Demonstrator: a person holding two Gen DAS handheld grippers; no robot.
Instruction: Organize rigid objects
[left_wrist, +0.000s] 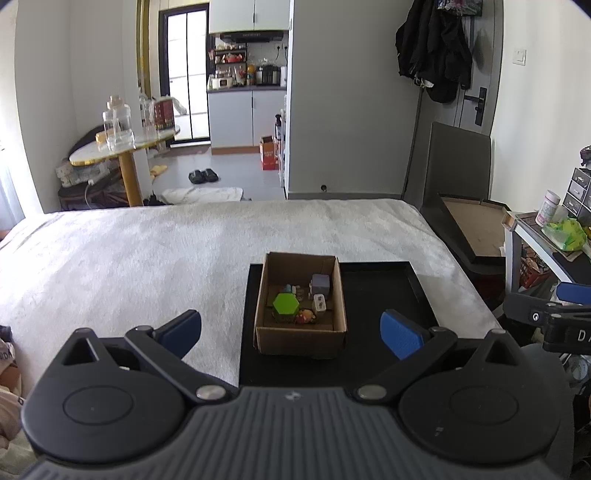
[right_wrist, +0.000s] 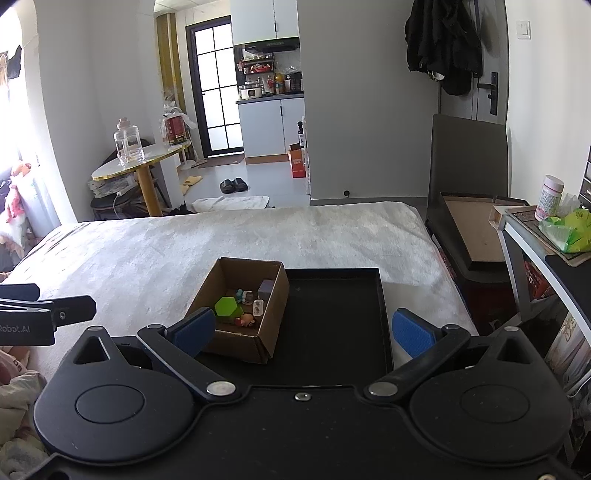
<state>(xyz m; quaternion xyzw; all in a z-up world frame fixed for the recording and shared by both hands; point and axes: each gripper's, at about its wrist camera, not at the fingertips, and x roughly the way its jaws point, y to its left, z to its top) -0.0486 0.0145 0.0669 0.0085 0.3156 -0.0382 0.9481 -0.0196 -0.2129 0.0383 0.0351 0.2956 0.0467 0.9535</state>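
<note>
A brown cardboard box (left_wrist: 300, 334) stands on the left part of a black tray (left_wrist: 384, 291) on the bed. In it lie a green hexagonal block (left_wrist: 285, 304), a purple-grey cube (left_wrist: 320, 283), a white charger plug (left_wrist: 319, 303) and small colourful figures (left_wrist: 306, 316). My left gripper (left_wrist: 291, 332) is open and empty, held back from the box's near side. In the right wrist view the box (right_wrist: 240, 339), the green block (right_wrist: 228, 306) and the tray (right_wrist: 340, 321) show too. My right gripper (right_wrist: 303, 332) is open and empty over the tray's near part.
The bed has a white fuzzy cover (left_wrist: 129, 251). At the right stand a dark cardboard-lined crate (left_wrist: 469, 236) and a shelf with a white bottle (right_wrist: 550, 197) and a green bag (right_wrist: 565, 230). A round table with a glass jar (right_wrist: 128, 146) stands at the far left.
</note>
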